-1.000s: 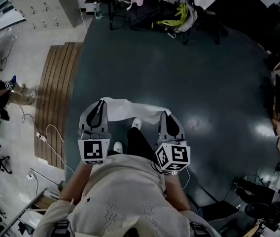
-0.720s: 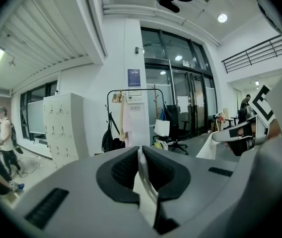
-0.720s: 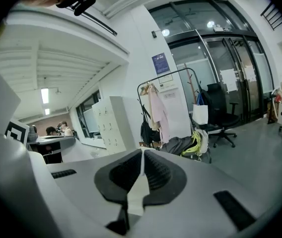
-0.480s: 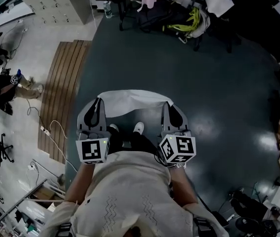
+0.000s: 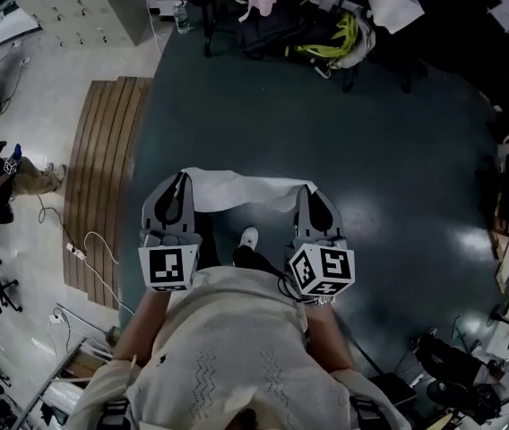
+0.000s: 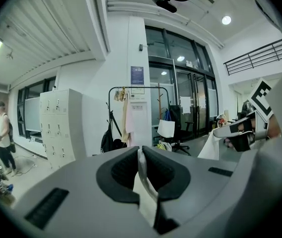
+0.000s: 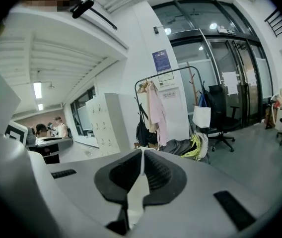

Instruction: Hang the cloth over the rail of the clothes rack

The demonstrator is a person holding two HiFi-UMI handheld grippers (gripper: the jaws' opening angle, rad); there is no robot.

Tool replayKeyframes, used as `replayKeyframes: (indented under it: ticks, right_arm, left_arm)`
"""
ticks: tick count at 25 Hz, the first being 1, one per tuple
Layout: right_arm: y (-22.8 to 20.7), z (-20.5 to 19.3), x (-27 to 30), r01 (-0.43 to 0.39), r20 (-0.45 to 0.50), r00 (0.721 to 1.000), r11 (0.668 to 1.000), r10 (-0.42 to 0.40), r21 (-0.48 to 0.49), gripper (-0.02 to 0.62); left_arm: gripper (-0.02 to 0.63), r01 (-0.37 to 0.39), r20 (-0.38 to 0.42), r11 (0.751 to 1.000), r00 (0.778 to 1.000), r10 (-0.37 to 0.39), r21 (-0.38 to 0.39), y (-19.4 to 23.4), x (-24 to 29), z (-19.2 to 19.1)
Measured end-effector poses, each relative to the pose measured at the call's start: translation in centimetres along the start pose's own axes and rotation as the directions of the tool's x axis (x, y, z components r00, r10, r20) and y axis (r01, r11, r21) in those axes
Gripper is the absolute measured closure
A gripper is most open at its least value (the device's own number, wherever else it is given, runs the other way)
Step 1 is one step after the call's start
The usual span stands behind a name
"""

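Note:
A white cloth (image 5: 241,189) hangs stretched between my two grippers in the head view, above the dark floor. My left gripper (image 5: 183,176) is shut on its left end, and the pinched cloth (image 6: 143,182) shows between the black pads. My right gripper (image 5: 308,189) is shut on the right end, with a strip of cloth (image 7: 137,192) in its jaws. The clothes rack (image 7: 168,100) stands far ahead, with pink and pale garments on its rail. In the left gripper view the rack (image 6: 138,114) is small and distant, and the right gripper (image 6: 240,133) shows at the right edge.
Bags, a yellow item and chairs (image 5: 313,25) lie around the rack's foot at the top. A wooden slatted board (image 5: 102,186) and cables (image 5: 84,245) lie to the left. Grey lockers (image 6: 61,125) stand at the left wall. People (image 7: 56,128) stand far off. An office chair (image 7: 220,118) is beside the rack.
Both grippers have travelled across the floor with the cloth as the person walks; the feet have changed step. The cloth stays stretched between the shut jaws.

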State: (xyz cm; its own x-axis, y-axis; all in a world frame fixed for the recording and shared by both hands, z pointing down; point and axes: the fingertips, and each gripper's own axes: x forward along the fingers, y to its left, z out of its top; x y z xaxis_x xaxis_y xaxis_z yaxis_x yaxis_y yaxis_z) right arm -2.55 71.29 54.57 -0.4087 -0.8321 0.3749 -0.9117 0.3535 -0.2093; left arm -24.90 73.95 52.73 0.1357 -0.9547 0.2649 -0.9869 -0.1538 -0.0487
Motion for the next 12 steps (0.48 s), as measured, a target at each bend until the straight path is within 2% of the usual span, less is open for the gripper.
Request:
replayKeyframes:
  ticks: [6,9,12]
  right_arm:
    - [3.5,2.8,6.0,0.082,0.014,0.997,0.997,-0.082,0.004,0.572]
    - [5.6,4.1,8.0,0.131,0.03,0.991,0.991,-0.131,-0.003,0.572]
    - [6.8,5.3,9.7,0.171,0.051,0.984,0.985,-0.171,0.009,0.572]
  left_arm:
    - [0.581,0.102,0.025,0.995,0.995,-0.101,-0.007,6.4,6.5,1.9]
    - [0.581,0.162,0.072,0.986,0.985,-0.16,-0.026,8.8,9.1,3.5]
    - [0.581,0.215,0.11,0.977,0.971,-0.213,0.001,10.3,11.5,5.1]
